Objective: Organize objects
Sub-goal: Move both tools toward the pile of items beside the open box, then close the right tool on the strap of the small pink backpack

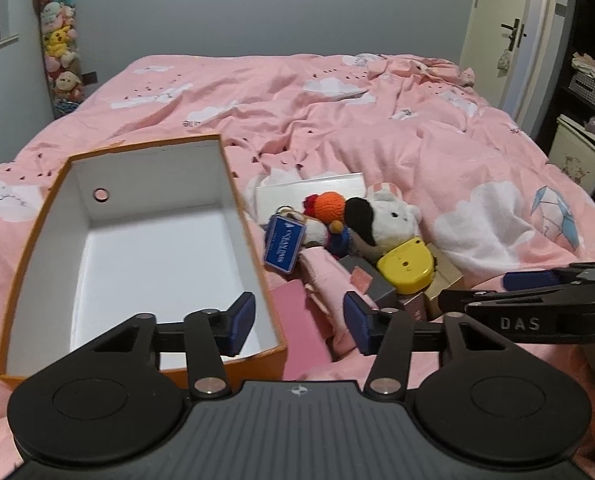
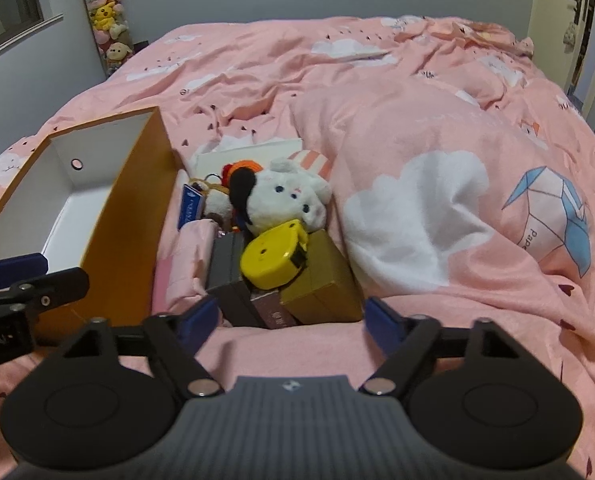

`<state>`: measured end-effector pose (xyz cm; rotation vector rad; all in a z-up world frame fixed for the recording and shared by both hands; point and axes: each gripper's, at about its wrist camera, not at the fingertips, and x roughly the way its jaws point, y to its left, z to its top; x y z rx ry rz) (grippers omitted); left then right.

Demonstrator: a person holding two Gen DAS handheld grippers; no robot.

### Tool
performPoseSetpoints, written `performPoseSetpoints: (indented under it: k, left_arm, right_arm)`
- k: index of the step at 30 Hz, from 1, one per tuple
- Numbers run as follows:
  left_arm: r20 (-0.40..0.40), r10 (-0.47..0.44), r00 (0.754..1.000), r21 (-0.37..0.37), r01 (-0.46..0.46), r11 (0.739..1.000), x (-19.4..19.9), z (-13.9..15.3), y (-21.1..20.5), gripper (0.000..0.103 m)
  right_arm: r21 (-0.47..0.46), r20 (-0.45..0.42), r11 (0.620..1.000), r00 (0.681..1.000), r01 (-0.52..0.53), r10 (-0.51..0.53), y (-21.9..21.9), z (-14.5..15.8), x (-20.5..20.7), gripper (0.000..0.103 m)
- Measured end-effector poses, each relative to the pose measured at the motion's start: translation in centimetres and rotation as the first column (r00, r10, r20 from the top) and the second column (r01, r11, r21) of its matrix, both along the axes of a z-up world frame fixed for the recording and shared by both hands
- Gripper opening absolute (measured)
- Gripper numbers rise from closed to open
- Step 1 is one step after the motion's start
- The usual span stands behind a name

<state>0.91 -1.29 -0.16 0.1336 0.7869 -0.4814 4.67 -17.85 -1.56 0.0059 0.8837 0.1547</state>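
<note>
An empty orange cardboard box (image 1: 37,240) with a white inside lies on the pink bed; it also shows in the right wrist view (image 2: 125,216). To its right is a pile: a white plush dog (image 1: 385,220) (image 2: 285,196), a yellow tape measure (image 1: 407,266) (image 2: 275,256), a blue tag (image 1: 283,248), an orange knitted toy (image 1: 329,206), a grey box (image 2: 227,268) and a gold box (image 2: 325,280). My left gripper (image 1: 299,322) is open over the box's near right corner. My right gripper (image 2: 291,316) is open just in front of the pile, holding nothing.
The pink duvet (image 1: 337,120) is rumpled, with a raised fold (image 2: 417,140) right of the pile. A column of plush toys (image 1: 59,52) stands in the far left corner. A door (image 1: 509,32) and dark shelves (image 1: 593,80) are at the right.
</note>
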Motion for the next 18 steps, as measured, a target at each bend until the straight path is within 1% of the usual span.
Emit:
performPoseSetpoints:
  k: [1, 3, 7, 8, 9, 10, 13, 15, 18]
  left_arm:
    - [-0.005, -0.013, 1.0, -0.002, 0.013, 1.0, 0.2, 0.0, -0.2, 0.05]
    - [-0.021, -0.038, 0.999, -0.001, 0.038, 0.999, 0.6, 0.0, -0.8, 0.04]
    - [-0.06, -0.077, 0.995, -0.005, 0.077, 0.997, 1.8, -0.2, -2.0, 0.038]
    - [-0.067, -0.099, 0.993, -0.005, 0.099, 0.995, 2.0, -0.3, -2.3, 0.038]
    - [-0.076, -0.113, 0.991, -0.004, 0.113, 0.994, 2.3, -0.3, -2.7, 0.035]
    - [-0.087, -0.119, 0.989, 0.0, 0.119, 0.993, 2.5, -0.4, -3.0, 0.035]
    - [-0.132, -0.114, 0.985, 0.033, 0.12, 0.992, 3.5, -1.1, -4.1, 0.035]
    - [-0.163, -0.116, 0.98, 0.069, 0.129, 0.989, 4.2, -1.7, -5.0, 0.045]
    - [-0.177, -0.119, 0.977, 0.099, 0.138, 0.985, 4.8, -1.9, -5.7, 0.046]
  right_arm:
    - [0.008, -0.012, 1.0, 1.0, 0.005, -0.005, -0.3, -0.1, 0.3, 0.07]
    - [0.021, -0.033, 1.0, 0.999, 0.012, -0.011, -0.8, -0.3, 0.8, 0.059]
    - [0.023, -0.052, 1.0, 0.999, 0.003, -0.002, -1.4, -0.5, 1.8, 0.051]
    - [0.019, -0.055, 1.0, 0.998, -0.002, 0.003, -1.6, -0.5, 2.1, 0.048]
    - [0.014, -0.057, 1.0, 0.998, -0.004, 0.004, -1.7, -0.6, 2.4, 0.044]
    - [0.011, -0.06, 1.0, 0.998, -0.003, 0.004, -1.8, -0.7, 2.6, 0.043]
    - [0.035, -0.087, 0.999, 0.996, -0.018, 0.021, -2.1, -1.0, 3.3, 0.043]
    - [0.038, -0.091, 0.999, 0.995, -0.032, 0.036, -2.0, -1.1, 3.5, 0.043]
    - [0.037, -0.087, 0.997, 0.994, -0.064, 0.067, -1.7, -1.3, 3.8, 0.042]
